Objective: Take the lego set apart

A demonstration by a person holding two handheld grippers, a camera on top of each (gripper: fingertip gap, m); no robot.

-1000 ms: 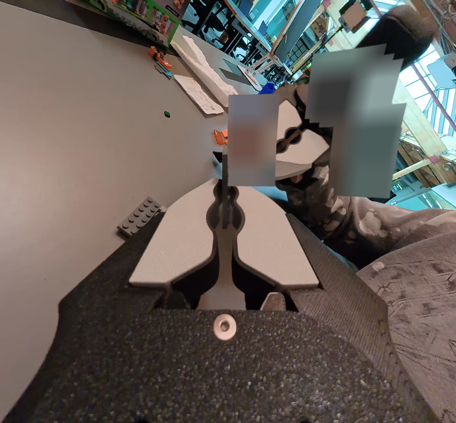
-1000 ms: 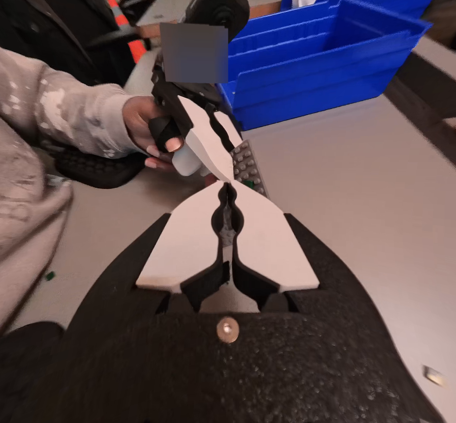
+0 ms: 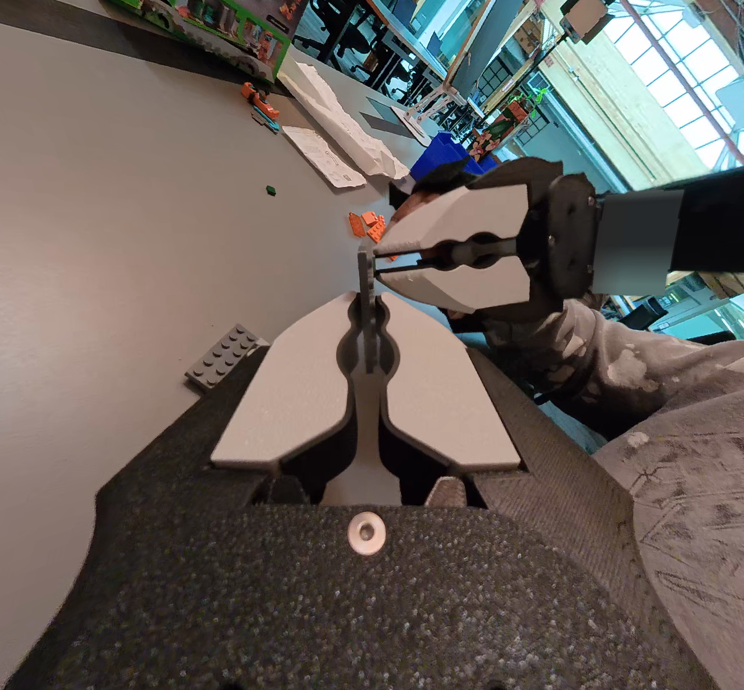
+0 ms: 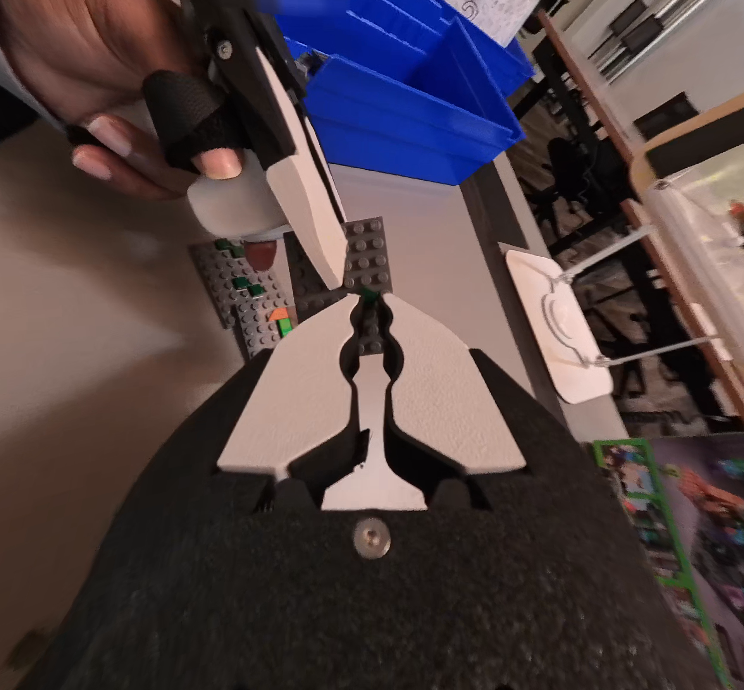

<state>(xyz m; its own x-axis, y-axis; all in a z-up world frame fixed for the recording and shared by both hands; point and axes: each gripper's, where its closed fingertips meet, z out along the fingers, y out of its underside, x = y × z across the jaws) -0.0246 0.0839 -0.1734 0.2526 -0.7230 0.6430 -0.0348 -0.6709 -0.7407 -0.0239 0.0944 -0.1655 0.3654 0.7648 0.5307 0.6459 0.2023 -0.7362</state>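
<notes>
Grey lego plate (image 3: 367, 308), frame centre: left hand-held gripper (image 3: 367, 300) is clamping it edge-on, bracing it; right hand-held gripper (image 3: 376, 264) is pinching, apparently, a small green piece (image 4: 368, 295), prying. Loose plate (image 3: 225, 362) lying on desk (image 3: 120, 228), lower left.

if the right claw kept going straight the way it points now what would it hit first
The right claw would first meet the small green lego piece at its tips, seated on the flat dark grey studded lego plate that the left claw grips; depth is blurred.
</notes>
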